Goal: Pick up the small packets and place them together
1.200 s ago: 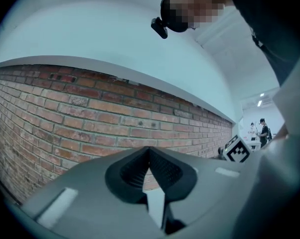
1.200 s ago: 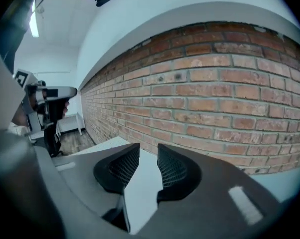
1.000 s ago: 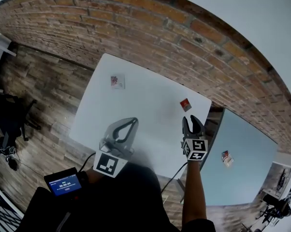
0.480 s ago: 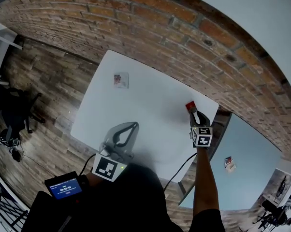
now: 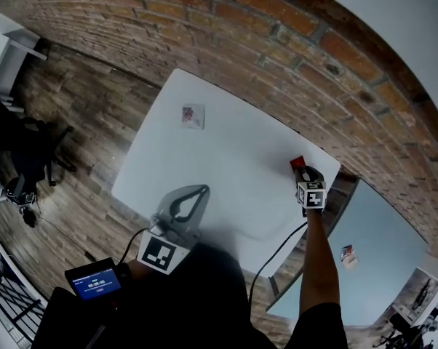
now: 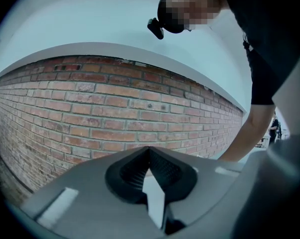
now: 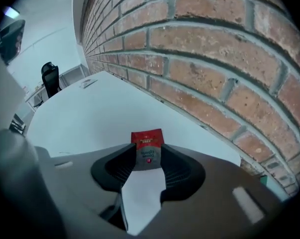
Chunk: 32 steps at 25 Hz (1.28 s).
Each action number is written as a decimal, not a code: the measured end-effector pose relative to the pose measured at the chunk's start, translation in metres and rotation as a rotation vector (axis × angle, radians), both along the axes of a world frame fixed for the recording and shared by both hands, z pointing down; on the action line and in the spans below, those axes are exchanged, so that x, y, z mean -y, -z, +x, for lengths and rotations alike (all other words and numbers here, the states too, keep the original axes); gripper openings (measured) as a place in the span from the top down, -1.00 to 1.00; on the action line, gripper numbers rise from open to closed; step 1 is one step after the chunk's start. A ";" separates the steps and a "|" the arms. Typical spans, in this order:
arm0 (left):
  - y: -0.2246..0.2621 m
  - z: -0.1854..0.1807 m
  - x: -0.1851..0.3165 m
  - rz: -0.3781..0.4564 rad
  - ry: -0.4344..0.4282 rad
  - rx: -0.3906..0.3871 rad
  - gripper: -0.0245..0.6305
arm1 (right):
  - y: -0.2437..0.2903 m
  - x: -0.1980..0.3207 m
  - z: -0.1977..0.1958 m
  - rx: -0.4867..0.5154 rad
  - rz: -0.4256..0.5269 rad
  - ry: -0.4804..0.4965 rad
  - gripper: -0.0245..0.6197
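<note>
Right gripper view: right tongs (image 7: 148,152), just opening, straddle the red packet (image 7: 147,139); left tongs (image 6: 149,149) closed, empty

Brick wall (image 5: 241,27) behind white table (image 5: 226,173)

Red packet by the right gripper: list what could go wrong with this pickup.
1. The red packet lies flat between the right gripper's jaws, which have just been opening and do not yet press it; closing could skid over it.
2. It sits near the white table's edge by the brick wall; a nudge might push it off.
</note>
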<state>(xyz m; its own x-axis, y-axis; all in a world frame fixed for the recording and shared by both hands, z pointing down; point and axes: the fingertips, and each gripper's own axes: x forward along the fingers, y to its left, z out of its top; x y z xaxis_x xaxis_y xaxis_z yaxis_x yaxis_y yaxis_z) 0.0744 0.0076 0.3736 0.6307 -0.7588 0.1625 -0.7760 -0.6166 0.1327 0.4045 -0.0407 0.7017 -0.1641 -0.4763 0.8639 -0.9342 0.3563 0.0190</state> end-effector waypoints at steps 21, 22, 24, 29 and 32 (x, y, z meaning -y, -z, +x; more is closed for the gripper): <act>-0.015 0.008 0.000 -0.061 -0.006 0.027 0.93 | -0.011 -0.014 -0.005 0.044 -0.048 -0.106 0.39; -0.015 0.008 0.000 -0.059 -0.007 0.024 0.93 | -0.011 -0.017 -0.008 0.044 -0.051 -0.099 0.39; -0.014 0.009 -0.001 -0.058 -0.012 0.021 0.93 | -0.012 -0.026 -0.014 0.039 -0.060 -0.082 0.39; -0.011 0.009 -0.003 -0.049 -0.017 0.012 0.93 | -0.009 -0.044 -0.030 0.024 -0.057 0.005 0.38; -0.013 0.007 -0.004 -0.055 -0.019 0.015 0.93 | 0.002 -0.046 -0.032 0.013 -0.015 0.049 0.38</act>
<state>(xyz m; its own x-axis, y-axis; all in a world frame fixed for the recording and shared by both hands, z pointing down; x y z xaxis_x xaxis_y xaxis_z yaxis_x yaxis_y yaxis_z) 0.0817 0.0117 0.3866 0.6424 -0.7362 0.2128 -0.7661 -0.6237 0.1552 0.3727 0.0056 0.7002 -0.1981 -0.4544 0.8685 -0.9158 0.4016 0.0012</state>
